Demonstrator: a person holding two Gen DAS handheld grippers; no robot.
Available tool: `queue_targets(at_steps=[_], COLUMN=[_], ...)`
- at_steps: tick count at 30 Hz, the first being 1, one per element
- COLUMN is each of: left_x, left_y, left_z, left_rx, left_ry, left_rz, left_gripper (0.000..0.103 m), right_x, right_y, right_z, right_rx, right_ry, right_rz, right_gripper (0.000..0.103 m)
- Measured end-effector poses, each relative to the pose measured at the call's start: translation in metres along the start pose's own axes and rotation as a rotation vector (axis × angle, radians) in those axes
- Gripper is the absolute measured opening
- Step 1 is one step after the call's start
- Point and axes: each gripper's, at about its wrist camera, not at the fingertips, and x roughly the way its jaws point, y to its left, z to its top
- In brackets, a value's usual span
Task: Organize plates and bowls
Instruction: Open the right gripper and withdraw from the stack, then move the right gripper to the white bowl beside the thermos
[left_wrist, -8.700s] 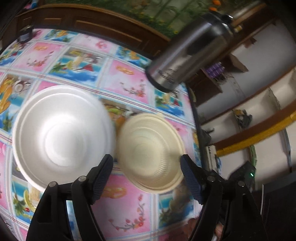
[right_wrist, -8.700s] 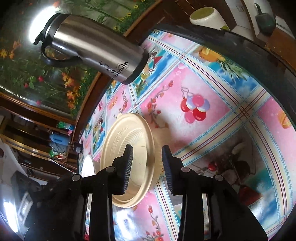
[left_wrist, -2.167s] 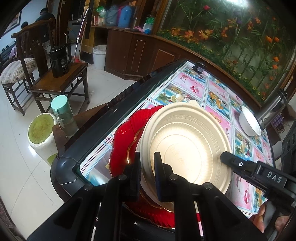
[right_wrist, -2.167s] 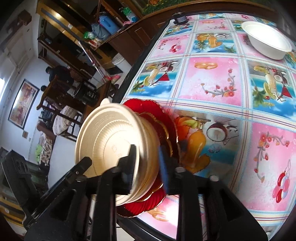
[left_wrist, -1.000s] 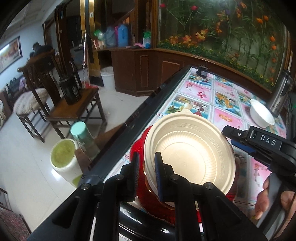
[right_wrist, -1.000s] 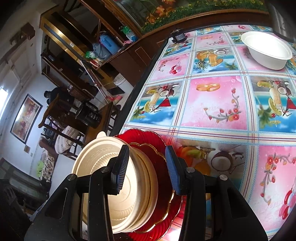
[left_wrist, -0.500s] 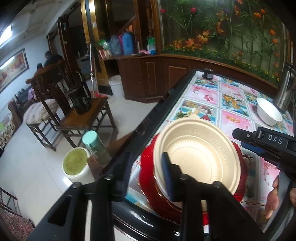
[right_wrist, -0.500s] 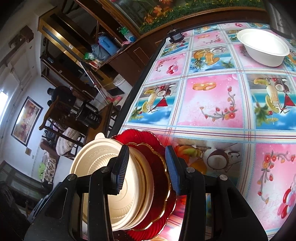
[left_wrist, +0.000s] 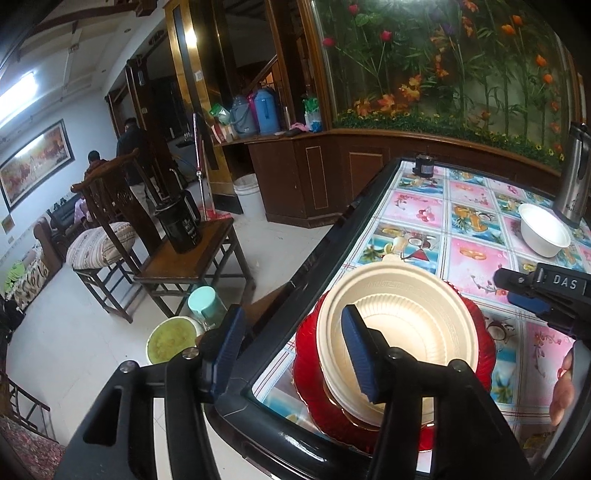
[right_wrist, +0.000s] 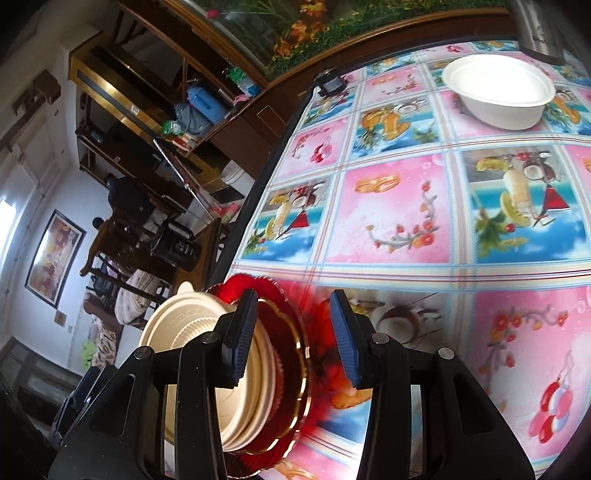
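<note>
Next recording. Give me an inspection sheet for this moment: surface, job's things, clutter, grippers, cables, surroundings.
Surface: table with a patterned cloth, dark edge.
Job's things: beige plates stacked on red plates at the near corner; white bowl alone at the far end.
Clutter: steel flask behind the bowl; small dark thing at the far corner.
Grippers: left gripper open, jaws just opened, off the plates; right gripper open, straddling the stack's rim, pads clear.
Cables: nothing seen.
Surroundings: wooden chair with a black kettle, flower wall, cabinets, people in the background.
</note>
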Motion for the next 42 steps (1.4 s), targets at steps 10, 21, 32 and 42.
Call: queue_targets(at_steps=[10,21,32,42], left_x=[-0.020,-0.049,0.008,0.047], left_y=[-0.019,-0.102,-0.210,-0.265], left_z=[0.013,0.037,0.057,0.089], left_rx=[0.032,0.156,0.134,-0.009], left_ry=[-0.061,-0.134,0.123,0.121], left_rz=[0.044,-0.047,-0.328,-0.288], left_gripper=[0.066,0.077,0.079,0.079], right_x=[-0.037,-0.098,-0.147,-0.128], right_y=[-0.061,-0.154,-0.249,-0.275], right_z=[0.025,0.053,0.095,0.121], right_rx=[0.088,0.121,0.327,0.443], right_ry=[-0.083,-0.265,-0.407,-0.364], right_rz=[-0.016,-0.072,0.002,0.177], right_gripper=[0.041,0.041,0.041,0.049])
